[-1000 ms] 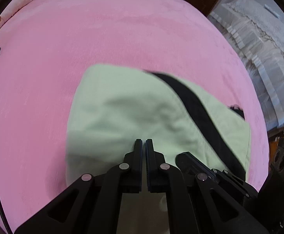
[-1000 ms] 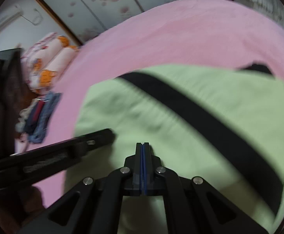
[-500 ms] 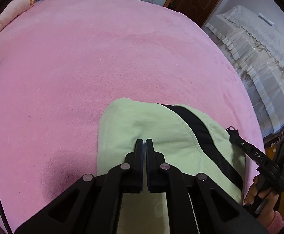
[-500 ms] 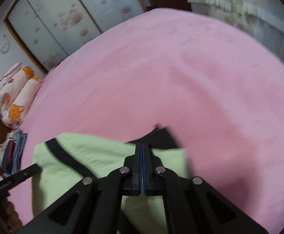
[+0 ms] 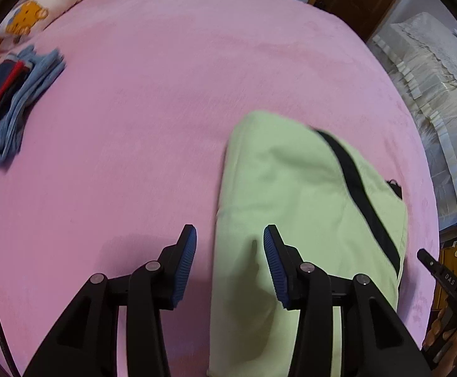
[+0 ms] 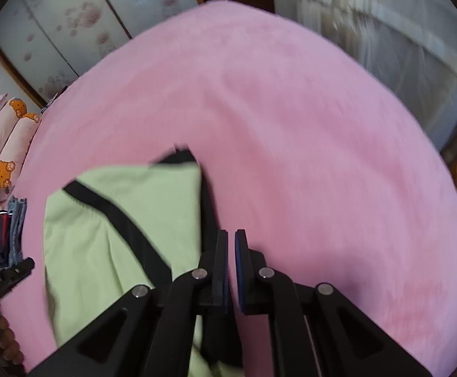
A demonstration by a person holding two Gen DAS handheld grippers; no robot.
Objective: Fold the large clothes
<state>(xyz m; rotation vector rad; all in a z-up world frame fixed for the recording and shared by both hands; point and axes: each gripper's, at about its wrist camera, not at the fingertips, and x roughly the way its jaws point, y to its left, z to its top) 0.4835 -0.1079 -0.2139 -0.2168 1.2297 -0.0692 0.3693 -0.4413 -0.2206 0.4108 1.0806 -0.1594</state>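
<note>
A light green garment (image 5: 291,188) with a black stripe lies folded on the pink blanket (image 5: 165,78). My left gripper (image 5: 230,231) hovers over its near left edge. Its jaws are opening, and the cloth edge lies below the gap, untouched by the blue pads. In the right wrist view the garment (image 6: 87,220) lies to the left. My right gripper (image 6: 231,234) hangs just beyond its dark right edge. Those jaws are opening too, by a narrow slit with only pink blanket (image 6: 291,125) behind it.
A stack of folded blue and navy clothes (image 5: 12,100) sits at the blanket's left edge. Bear-print bedding rolls (image 6: 5,144) lie beyond it. White lace-covered furniture (image 5: 432,94) borders the right side, and wardrobe doors (image 6: 71,31) stand at the back.
Both grippers were shut over the green garment. Both have since drawn back and parted their jaws, the left one widely. The right one swung to the garment's right edge, and the garment lies flat.
</note>
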